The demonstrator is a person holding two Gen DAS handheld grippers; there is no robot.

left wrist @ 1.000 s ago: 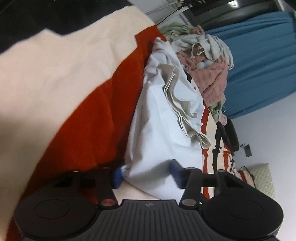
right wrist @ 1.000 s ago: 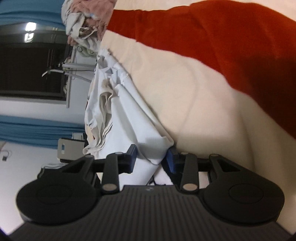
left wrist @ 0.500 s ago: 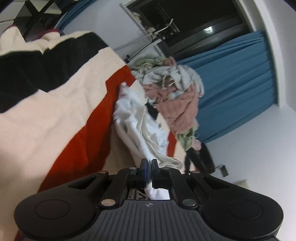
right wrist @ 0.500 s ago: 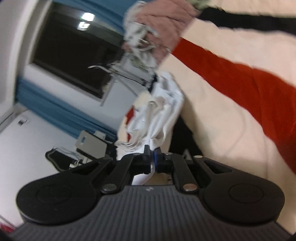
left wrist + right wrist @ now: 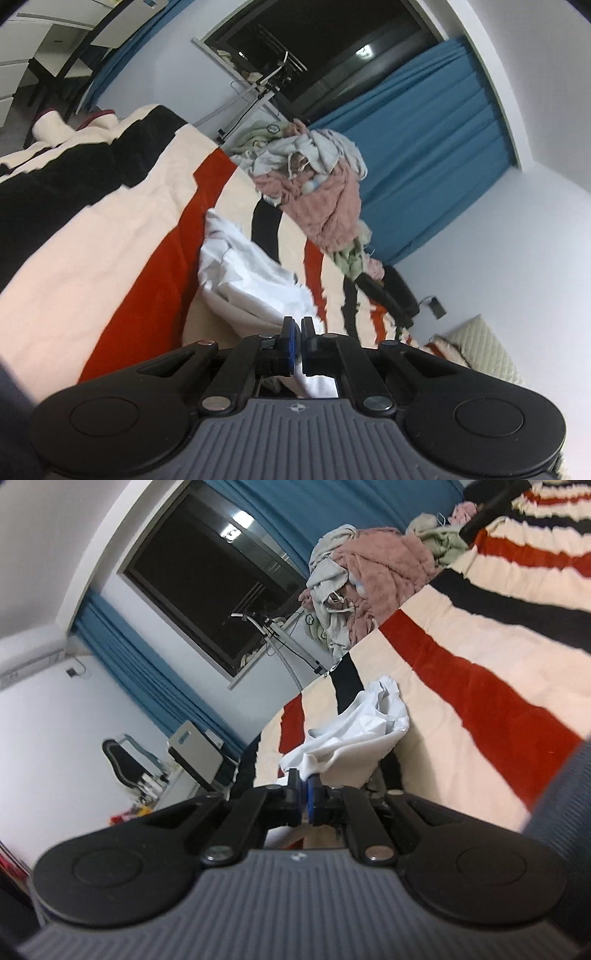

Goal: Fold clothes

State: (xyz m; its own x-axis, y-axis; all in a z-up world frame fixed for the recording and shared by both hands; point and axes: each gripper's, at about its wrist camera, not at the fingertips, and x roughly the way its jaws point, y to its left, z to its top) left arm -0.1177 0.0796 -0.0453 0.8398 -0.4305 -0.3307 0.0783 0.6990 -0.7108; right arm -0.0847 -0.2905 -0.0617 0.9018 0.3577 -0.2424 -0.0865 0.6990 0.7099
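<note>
A white garment hangs bunched between my two grippers above a bed with a cream, red and black striped blanket. My left gripper is shut on one edge of the garment, and cloth shows below its jaws. In the right wrist view the same white garment droops over the striped blanket. My right gripper is shut on another edge of it.
A pile of unfolded clothes, pink, grey and green, lies at the far side of the bed; it also shows in the right wrist view. Blue curtains, a dark window and a clothes rack stand behind. A cream pillow lies at right.
Both grippers closed on the white garment's edges and lifted it off the blanket. The garment now hangs bunched and both views have risen and tilted toward the room.
</note>
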